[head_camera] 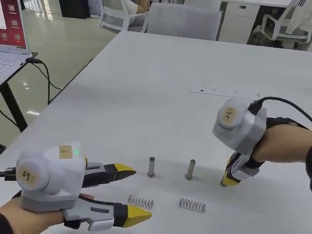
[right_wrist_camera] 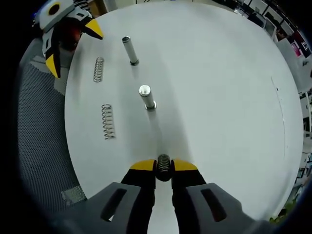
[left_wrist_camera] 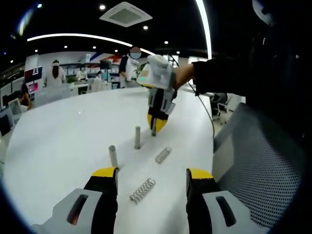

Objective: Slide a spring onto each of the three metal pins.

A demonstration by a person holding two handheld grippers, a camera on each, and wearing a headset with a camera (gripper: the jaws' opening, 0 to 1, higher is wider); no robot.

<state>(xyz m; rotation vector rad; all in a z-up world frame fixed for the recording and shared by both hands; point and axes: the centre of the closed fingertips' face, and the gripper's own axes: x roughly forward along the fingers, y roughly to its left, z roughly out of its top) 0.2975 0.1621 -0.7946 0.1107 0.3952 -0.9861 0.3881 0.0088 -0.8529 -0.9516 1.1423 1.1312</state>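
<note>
Two upright metal pins stand on the white table. In front of them lie two loose springs. My right gripper points down at the table right of the pins, shut on a third spring, which I see end-on between its yellow tips. Whether a pin sits inside that spring I cannot tell. My left gripper is open at the near left, its jaws either side of the nearer spring without touching it. The pins stand beyond, before the right gripper.
A white power strip lies further back on the table. A laptop on a side stand is at far left, with office chairs behind the table. A grey mesh chair is close to the near table edge.
</note>
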